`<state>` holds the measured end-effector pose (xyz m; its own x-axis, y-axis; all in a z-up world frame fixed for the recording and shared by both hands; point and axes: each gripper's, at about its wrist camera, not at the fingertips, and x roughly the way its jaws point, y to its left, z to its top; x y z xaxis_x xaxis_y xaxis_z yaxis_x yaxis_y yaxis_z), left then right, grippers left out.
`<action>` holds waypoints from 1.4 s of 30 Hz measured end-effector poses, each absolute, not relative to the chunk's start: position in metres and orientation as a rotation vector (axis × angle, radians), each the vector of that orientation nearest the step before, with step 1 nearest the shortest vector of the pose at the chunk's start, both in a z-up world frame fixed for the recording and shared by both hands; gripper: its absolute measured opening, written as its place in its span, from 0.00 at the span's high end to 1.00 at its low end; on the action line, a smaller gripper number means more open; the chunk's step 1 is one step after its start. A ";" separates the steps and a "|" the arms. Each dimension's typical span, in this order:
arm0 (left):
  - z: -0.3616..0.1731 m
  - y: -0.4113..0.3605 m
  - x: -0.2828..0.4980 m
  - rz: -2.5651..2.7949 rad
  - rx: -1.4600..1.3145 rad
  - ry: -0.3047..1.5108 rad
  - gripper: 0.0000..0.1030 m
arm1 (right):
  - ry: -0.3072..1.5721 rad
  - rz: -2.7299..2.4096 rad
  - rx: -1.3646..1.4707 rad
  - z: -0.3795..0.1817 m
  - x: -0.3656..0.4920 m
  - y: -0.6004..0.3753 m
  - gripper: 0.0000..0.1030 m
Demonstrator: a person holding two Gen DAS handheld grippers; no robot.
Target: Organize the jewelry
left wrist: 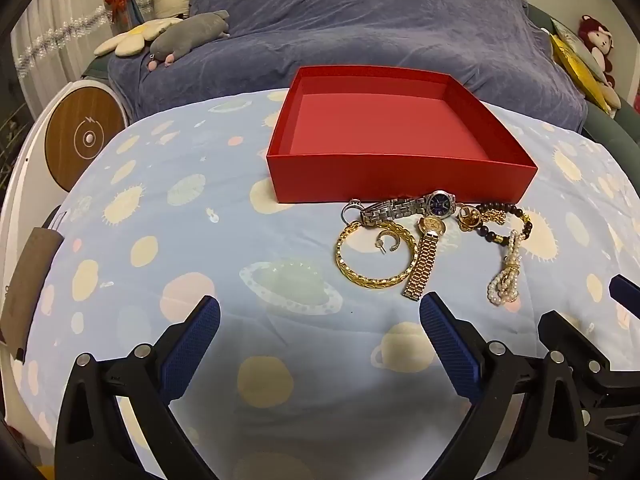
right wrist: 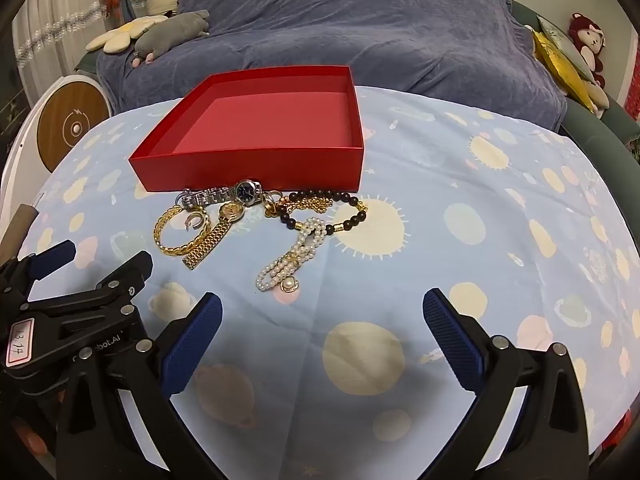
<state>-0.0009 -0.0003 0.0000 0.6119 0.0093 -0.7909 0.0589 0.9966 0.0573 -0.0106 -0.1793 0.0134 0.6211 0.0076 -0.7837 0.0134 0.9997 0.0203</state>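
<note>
On the worktop (left wrist: 168,240), which is covered with a pale blue cloth printed with planets and suns, I see a red box (left wrist: 400,176) standing open, with nothing inside it. Just in front of its near wall lies the jewelry, all in one small heap. From the left wrist view I can pick out a gold chain bracelet (left wrist: 374,254) with a small crescent earring (left wrist: 387,242) lying inside its ring, a silver watch (left wrist: 408,206) with a dark blue face close against the box wall, a gold watch (left wrist: 425,256) stretched toward me, a dark bead bracelet (left wrist: 508,222) and a pearl strand (left wrist: 505,280) nearest to me on the right. Some pieces overlap each other, and the small gold items between the watches and the beads I cannot tell apart clearly.

My left claw (left wrist: 320,320) is spread wide above the cloth, with nothing between its blue pads (left wrist: 192,344). My right claw (right wrist: 322,316) is also wide and holds nothing; the pearl strand lies just beyond it. Both claws are close beside each other, tilted downward, near the heap but apart from it.

Behind the worktop is a sofa (right wrist: 360,20) under a purple-blue cover, with soft toys on it.
</note>
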 end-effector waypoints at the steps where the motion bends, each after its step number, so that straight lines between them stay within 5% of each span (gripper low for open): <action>1: -0.001 0.000 -0.001 -0.029 0.078 0.916 0.05 | 0.900 -0.002 0.021 0.014 -0.011 -0.179 0.05; 42: -0.006 -0.010 0.000 -0.006 0.115 0.907 0.05 | 0.906 -0.012 -0.004 0.006 -0.012 -0.179 0.05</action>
